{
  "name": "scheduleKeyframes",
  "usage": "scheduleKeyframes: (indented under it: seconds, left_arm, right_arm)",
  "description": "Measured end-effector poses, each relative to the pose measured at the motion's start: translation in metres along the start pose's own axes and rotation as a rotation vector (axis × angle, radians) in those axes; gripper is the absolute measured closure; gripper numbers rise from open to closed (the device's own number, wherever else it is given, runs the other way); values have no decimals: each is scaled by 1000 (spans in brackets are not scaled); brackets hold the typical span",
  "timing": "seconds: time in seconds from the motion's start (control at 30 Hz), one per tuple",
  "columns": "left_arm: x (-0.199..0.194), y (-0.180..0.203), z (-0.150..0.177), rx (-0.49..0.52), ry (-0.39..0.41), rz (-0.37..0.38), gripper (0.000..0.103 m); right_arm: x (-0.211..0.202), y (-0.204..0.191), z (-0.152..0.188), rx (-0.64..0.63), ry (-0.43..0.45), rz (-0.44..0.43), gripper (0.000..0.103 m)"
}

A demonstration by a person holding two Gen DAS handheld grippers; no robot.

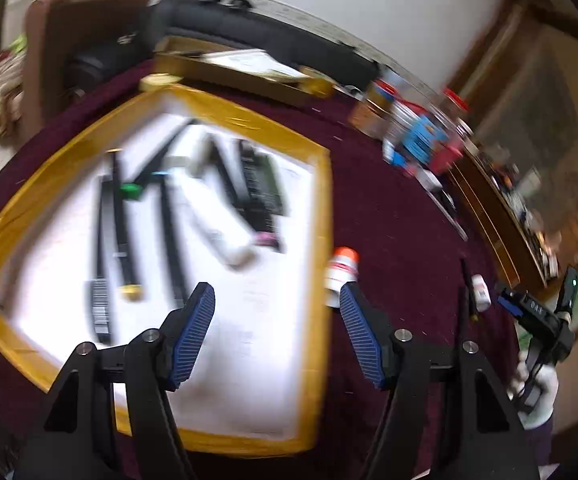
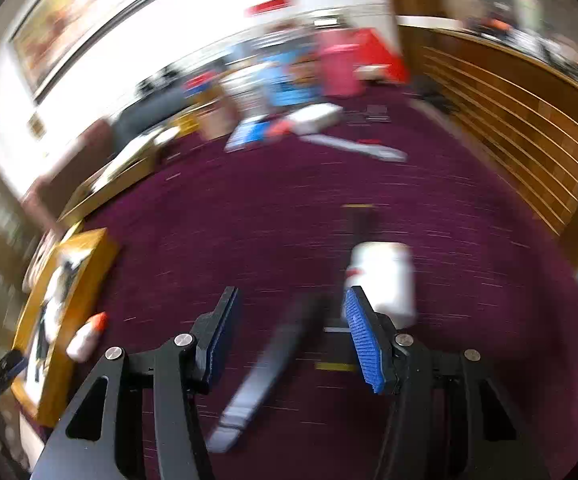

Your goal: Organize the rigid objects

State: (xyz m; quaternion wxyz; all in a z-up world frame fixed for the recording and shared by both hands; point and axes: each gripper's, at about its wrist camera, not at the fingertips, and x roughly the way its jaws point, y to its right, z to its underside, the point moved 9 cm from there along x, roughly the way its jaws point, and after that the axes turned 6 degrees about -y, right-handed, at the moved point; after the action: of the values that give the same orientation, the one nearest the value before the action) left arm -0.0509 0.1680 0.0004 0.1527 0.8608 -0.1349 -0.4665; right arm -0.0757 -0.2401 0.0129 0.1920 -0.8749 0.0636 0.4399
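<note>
My left gripper (image 1: pixel 276 290) hangs open over the right part of a yellow-rimmed tray (image 1: pixel 321 216), with nothing between its fingers. On the tray's white sheet lie several black sticks (image 1: pixel 123 216), a white tube (image 1: pixel 217 224) and a dark flat bar (image 1: pixel 259 184). A white bottle with an orange cap (image 1: pixel 343 268) lies on the maroon cloth just right of the tray. My right gripper (image 2: pixel 289 308) stands open above the cloth. A blurred dark strip with a white end (image 2: pixel 273 364) lies on the cloth under its gap, untouched. A small white bottle (image 2: pixel 385 276) sits behind the right fingertip.
Jars and coloured boxes (image 1: pixel 417 128) crowd the far right of the table. A flat cardboard box (image 1: pixel 229 68) lies at the back, with a brown chair (image 1: pixel 85 40) behind it. A wooden cabinet (image 2: pixel 509 128) borders the right side. A gloved hand (image 1: pixel 537 392) shows at the right edge.
</note>
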Motion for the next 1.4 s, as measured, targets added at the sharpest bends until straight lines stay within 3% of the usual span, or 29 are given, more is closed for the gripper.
scheduleKeyframes:
  seconds: [0.07, 0.17, 0.2, 0.27, 0.37, 0.53, 0.73, 0.9, 0.97, 1.0, 1.03, 1.07, 1.1, 1.4]
  left_arm:
    - [10, 22, 5, 45, -30, 9, 39]
    - [22, 51, 14, 94, -72, 20, 38]
    - [26, 61, 16, 120, -75, -13, 31]
    - [29, 77, 19, 164, -71, -63, 28]
    - [35, 111, 27, 195, -127, 24, 28]
    - [43, 171, 34, 345, -112, 21, 28]
    - [98, 232, 54, 512, -183, 10, 28]
    - [149, 272, 63, 655, -191, -51, 29]
    - [166, 276, 67, 694, -202, -77, 38]
    - [163, 278, 65, 693, -182, -48, 52]
    - [161, 279, 65, 689, -192, -28, 60]
    - [157, 275, 63, 678, -194, -27, 84]
    - [156, 269, 59, 674, -193, -39, 91]
    - [130, 193, 42, 433, -231, 5, 91]
  right_arm:
    - [-5, 32, -1, 49, 5, 24, 54]
    - [-5, 51, -1, 69, -3, 27, 54]
    - [-3, 53, 0, 69, -10, 18, 54]
    - [2, 50, -1, 70, -19, -5, 54]
    - [13, 46, -2, 72, -22, -44, 54]
    - [19, 44, 1, 74, -16, -64, 54]
    - [20, 45, 5, 92, -14, -92, 54]
    - [17, 51, 6, 106, -11, -97, 54]
    - [16, 51, 7, 105, -15, -97, 54]
    - [15, 50, 8, 101, -19, -98, 54]
    - [15, 49, 9, 94, -24, -97, 54]
    - [14, 48, 10, 83, -32, -94, 54]
    - [15, 46, 12, 71, -43, -91, 54]
    - [32, 2, 29, -44, -134, -95, 54]
